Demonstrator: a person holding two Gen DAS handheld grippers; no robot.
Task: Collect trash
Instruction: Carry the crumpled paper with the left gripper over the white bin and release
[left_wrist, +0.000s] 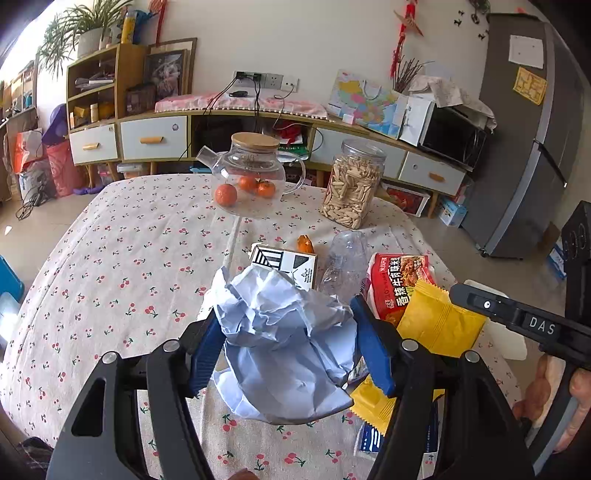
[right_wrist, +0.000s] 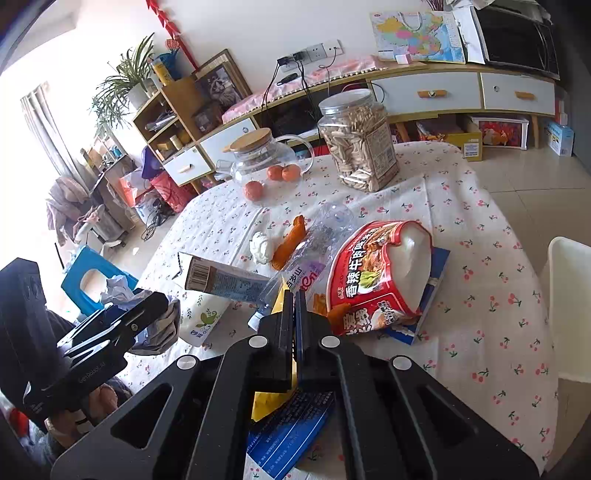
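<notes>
My left gripper (left_wrist: 286, 325) is shut on a crumpled ball of pale blue paper (left_wrist: 284, 339) and holds it above the table. My right gripper (right_wrist: 294, 302) is shut on a yellow snack wrapper (right_wrist: 267, 404); the same wrapper (left_wrist: 439, 321) shows at the right of the left wrist view. On the cherry-print tablecloth (left_wrist: 122, 266) lie more trash: a red noodle bag (right_wrist: 373, 273), a crushed clear plastic bottle (right_wrist: 314, 251), a small carton (right_wrist: 221, 280), orange peel (right_wrist: 291, 240), a white tissue wad (right_wrist: 260, 245) and a blue packet (right_wrist: 291, 432).
A glass teapot (left_wrist: 255, 166) with tangerines (left_wrist: 226, 194) and a jar of seeds (left_wrist: 352, 184) stand at the table's far side. A white chair (right_wrist: 572, 310) is at the right edge. A blue stool (right_wrist: 88, 280) is on the floor at left. Cabinets line the wall.
</notes>
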